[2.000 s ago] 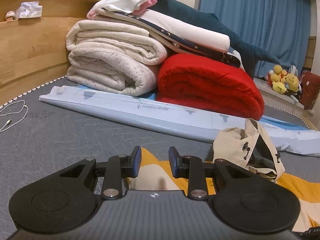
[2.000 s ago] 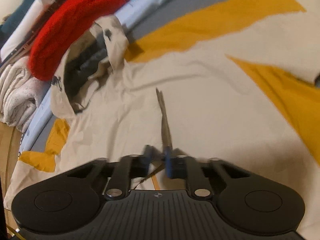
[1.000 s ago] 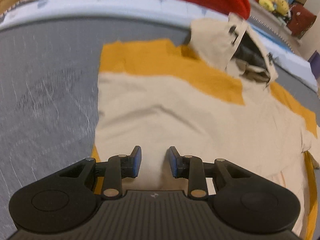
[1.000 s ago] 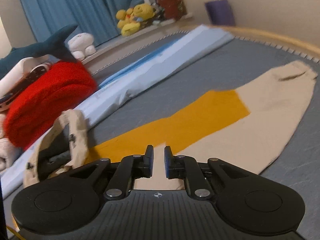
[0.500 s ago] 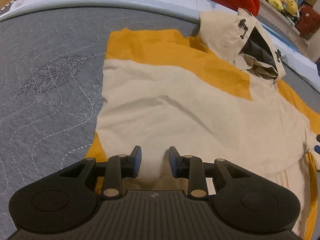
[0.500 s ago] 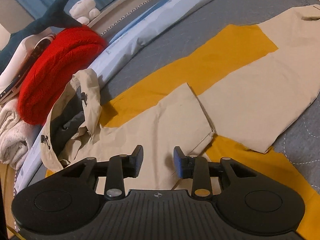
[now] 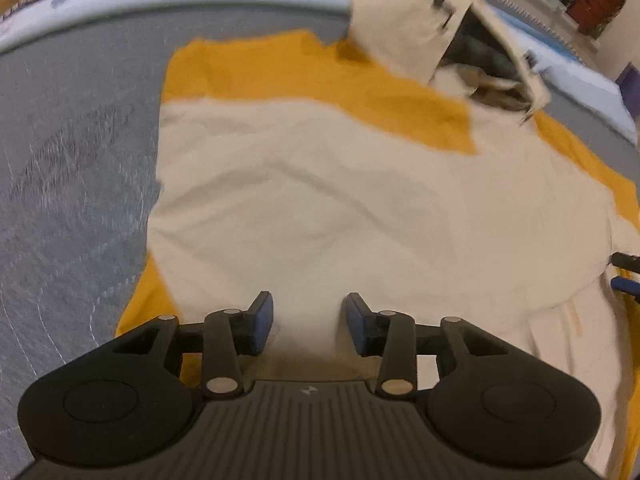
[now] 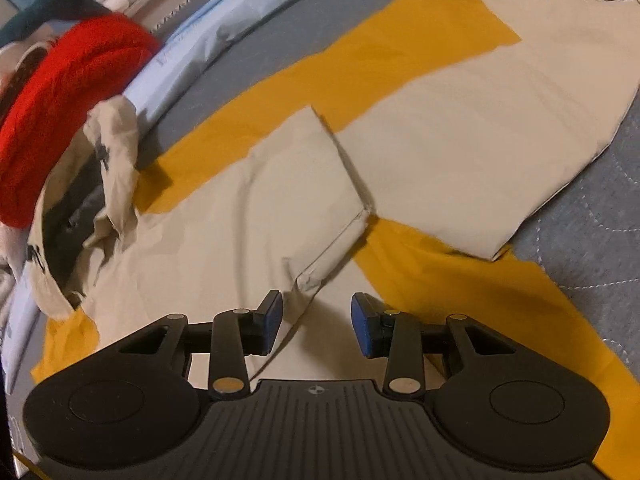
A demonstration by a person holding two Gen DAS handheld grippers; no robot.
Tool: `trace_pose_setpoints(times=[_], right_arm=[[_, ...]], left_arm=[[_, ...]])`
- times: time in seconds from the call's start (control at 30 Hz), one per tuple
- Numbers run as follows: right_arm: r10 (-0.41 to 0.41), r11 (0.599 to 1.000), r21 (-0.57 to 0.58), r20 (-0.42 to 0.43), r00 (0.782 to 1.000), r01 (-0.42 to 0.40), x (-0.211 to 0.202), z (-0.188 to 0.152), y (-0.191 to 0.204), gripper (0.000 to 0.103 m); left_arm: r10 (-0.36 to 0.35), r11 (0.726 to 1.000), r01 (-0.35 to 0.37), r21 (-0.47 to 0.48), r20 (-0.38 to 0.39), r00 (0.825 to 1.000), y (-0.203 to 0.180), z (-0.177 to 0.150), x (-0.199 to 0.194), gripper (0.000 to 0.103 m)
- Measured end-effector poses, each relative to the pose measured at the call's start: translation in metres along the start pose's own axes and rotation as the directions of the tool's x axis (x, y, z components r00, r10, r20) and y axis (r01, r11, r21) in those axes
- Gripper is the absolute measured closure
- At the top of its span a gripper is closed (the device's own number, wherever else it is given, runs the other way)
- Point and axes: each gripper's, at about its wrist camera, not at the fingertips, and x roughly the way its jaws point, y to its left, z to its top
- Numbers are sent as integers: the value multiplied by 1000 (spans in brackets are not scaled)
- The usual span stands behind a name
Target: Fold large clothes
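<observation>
The jacket (image 7: 360,208), smooth cream cloth with mustard-yellow panels, lies spread flat on the grey quilted mattress (image 7: 72,184) under both tongs. Left tongs (image 7: 306,318) and right tongs (image 8: 316,318) gape wide, holding nothing. A folded sleeve's (image 8: 304,184) hemmed edge ends just ahead of the right tongs. Ahead, the crumpled hood (image 7: 460,36) stands before a red blanket (image 8: 68,80) and a pale-blue roll (image 8: 224,40).
</observation>
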Motion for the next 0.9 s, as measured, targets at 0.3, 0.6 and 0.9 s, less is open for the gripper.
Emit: trace_pose_setpoints(times=[0.3, 0.6, 0.9], right_arm=[[58, 991, -127, 226, 972, -30, -58, 24, -10, 61], [-15, 999, -35, 371, 928, 31, -101, 71, -105, 58], [-155, 981, 176, 429, 890, 86, -111, 101, -217, 58]], left_arm=[[-38, 994, 30, 102, 77, 996, -31, -2, -24, 48], [-52, 994, 44, 103, 74, 996, -33, -4, -22, 48], [-53, 994, 46, 100, 69, 996, -32, -3, -21, 48]])
